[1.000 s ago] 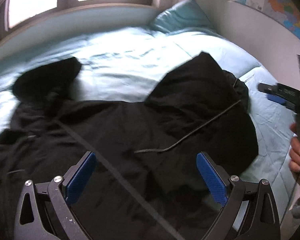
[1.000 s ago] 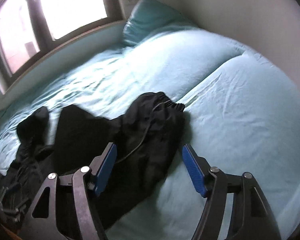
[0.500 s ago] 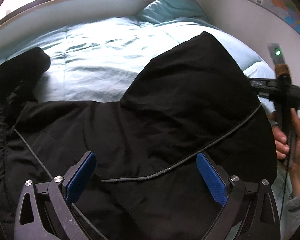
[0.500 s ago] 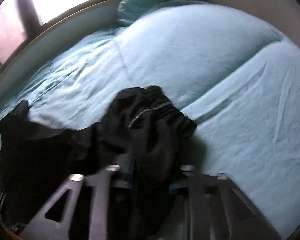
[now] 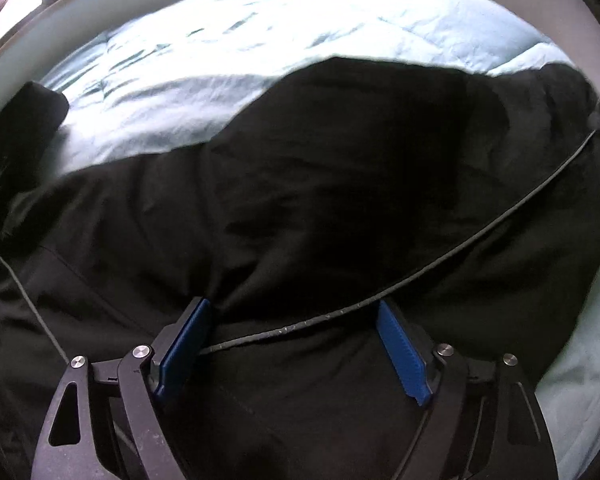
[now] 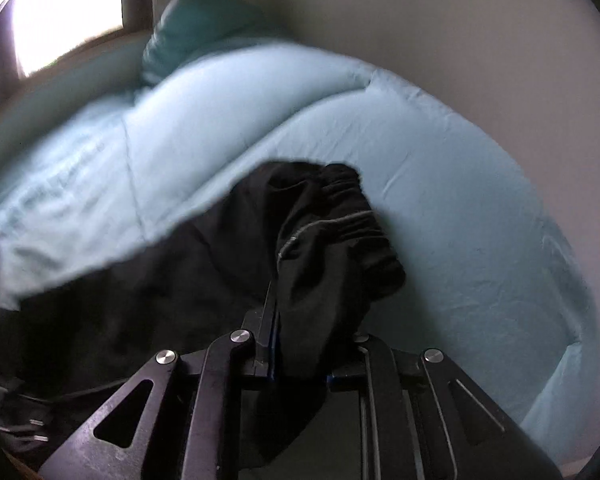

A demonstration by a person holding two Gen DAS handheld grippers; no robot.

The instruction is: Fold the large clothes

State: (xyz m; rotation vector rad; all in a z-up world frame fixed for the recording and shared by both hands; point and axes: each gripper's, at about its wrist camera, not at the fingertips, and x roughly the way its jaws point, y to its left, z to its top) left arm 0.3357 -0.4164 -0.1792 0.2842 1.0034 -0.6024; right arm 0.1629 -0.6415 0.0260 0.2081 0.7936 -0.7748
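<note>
Right tongs (image 6: pixel 300 344) clamped on a bunched fold of the black jacket (image 5: pixel 320 184) on the bed (image 6: pixel 440 184), left tongs (image 5: pixel 292 344) apart, pressed into it.

Both wrist cameras look forward along their fingers, close over the black jacket (image 5: pixel 340 200) on the bed (image 5: pixel 220 52); each frames the same garment and pale blue bedding toward the window (image 6: pixel 60 12).

The left gripper (image 5: pixel 292 344) has dropped onto the jacket (image 5: pixel 340 184), its fingers narrowed from wide apart, fabric and cord (image 5: pixel 460 248) now between them. The right gripper (image 6: pixel 300 344), open a second ago, has closed on the cuff (image 6: pixel 340 216) and lifted it.
</note>
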